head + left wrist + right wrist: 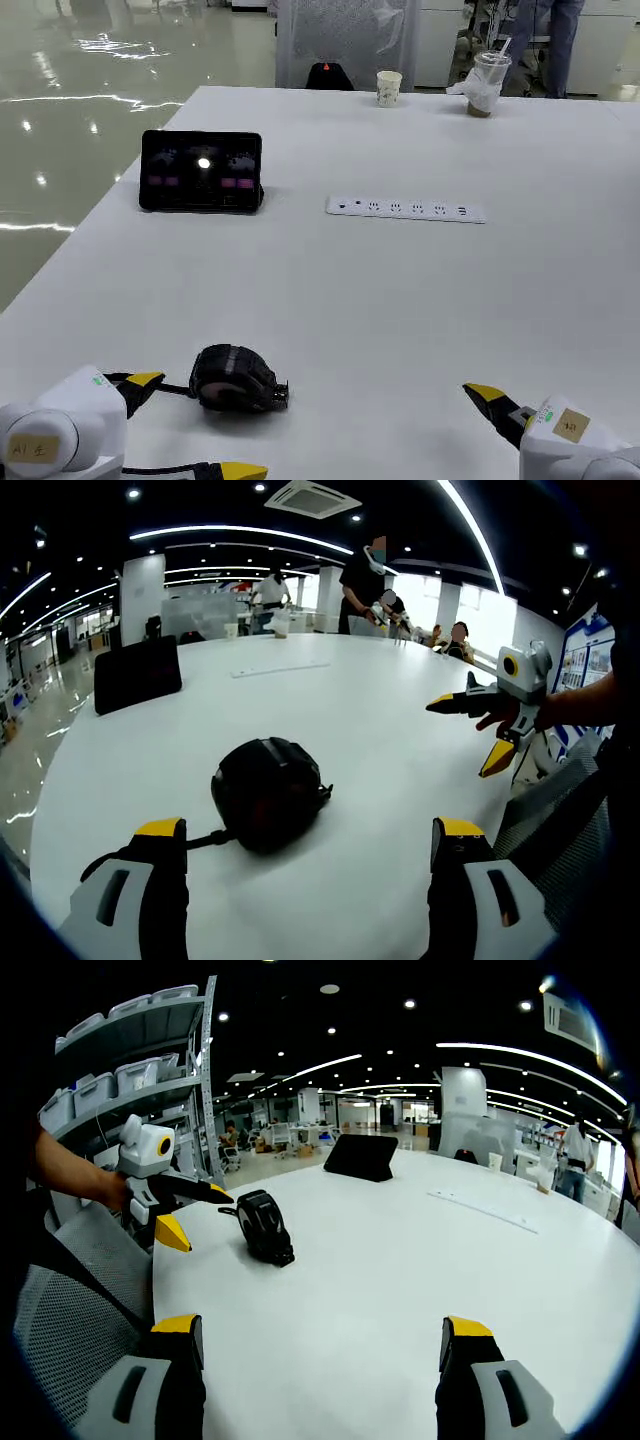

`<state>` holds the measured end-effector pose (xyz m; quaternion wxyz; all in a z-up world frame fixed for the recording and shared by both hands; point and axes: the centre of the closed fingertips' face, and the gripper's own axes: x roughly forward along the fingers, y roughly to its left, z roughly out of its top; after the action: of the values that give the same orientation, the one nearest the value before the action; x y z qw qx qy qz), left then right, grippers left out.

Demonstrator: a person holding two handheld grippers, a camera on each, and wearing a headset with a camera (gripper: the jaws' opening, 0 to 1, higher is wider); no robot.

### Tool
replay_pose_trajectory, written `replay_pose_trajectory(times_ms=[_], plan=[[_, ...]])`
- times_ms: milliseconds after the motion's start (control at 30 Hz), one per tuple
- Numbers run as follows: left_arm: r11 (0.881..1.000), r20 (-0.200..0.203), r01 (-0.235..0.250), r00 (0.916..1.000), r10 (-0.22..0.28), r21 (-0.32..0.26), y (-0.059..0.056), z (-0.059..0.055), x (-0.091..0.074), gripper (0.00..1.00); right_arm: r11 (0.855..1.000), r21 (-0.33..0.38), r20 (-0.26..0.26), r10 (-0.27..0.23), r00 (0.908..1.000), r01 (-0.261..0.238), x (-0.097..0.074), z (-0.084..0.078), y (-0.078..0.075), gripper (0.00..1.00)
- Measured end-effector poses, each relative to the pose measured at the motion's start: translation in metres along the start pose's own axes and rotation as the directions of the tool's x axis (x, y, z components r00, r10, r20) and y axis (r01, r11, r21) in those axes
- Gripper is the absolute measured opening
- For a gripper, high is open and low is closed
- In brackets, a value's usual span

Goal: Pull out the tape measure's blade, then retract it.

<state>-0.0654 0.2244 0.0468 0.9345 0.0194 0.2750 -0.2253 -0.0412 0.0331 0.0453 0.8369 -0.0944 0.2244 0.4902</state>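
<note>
L claw [195,424] is gaping wide w/ nothing in it, and the black tape measure [238,378] is lying on the white table [400,300] just ahead of its tips, nearer its left jaw, blade wound in. R claw [322,1327] is hovering well apart from the case, also spreading wide & gripping nothing, w/ the tape sitting ahead & left of its left jaw.

This looks like a big open office or lab: a long white table [400,300], a shiny pale floor [60,80], tall metal shelves of grey plastic bins [130,1050], long ceiling light strips [250,528], people standing far off [362,585].
</note>
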Motion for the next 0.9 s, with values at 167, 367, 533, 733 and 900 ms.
replay_pose_trajectory(times_ms=[167, 367, 533, 733, 900], plan=[[1.0, 0.001, 0.002, 1.0, -0.002, 0.003, -0.0005, 0.0008, 0.0001, 0.99, 1.0, -0.001, 0.001, -0.003, 1.0, 0.003, -0.0011, 0.0003, -0.0008, 0.99], [1.0, 0.0, 0.004, 1.0, -0.004, 0.004, -0.0006, -0.0005, -0.0001, 0.99, 1.0, -0.002, -0.001, -0.004, 1.0, 0.004, -0.0007, -0.0004, -0.0008, 0.99], [1.0, 0.003, 0.0, 1.0, 0.0, 0.001, 0.0004, -0.0009, -0.0008, 0.99, 1.0, -0.004, -0.003, -0.001, 1.0, 0.001, -0.0004, -0.0008, 0.0005, 0.99], [1.0, 0.013, -0.014, 0.9998, 0.014, 0.002, 0.0021, 0.0004, -0.0023, 0.99, 1.0, -0.004, -0.009, -0.001, 1.0, 0.001, -0.0002, -0.0031, 0.0002, 0.99], [1.0, 0.017, -0.021, 0.9996, 0.021, 0.014, 0.0036, 0.0027, -0.0027, 0.99, 1.0, -0.003, -0.012, 0.0, 0.9999, 0.0, -0.0008, -0.0042, 0.0006, 0.99]])
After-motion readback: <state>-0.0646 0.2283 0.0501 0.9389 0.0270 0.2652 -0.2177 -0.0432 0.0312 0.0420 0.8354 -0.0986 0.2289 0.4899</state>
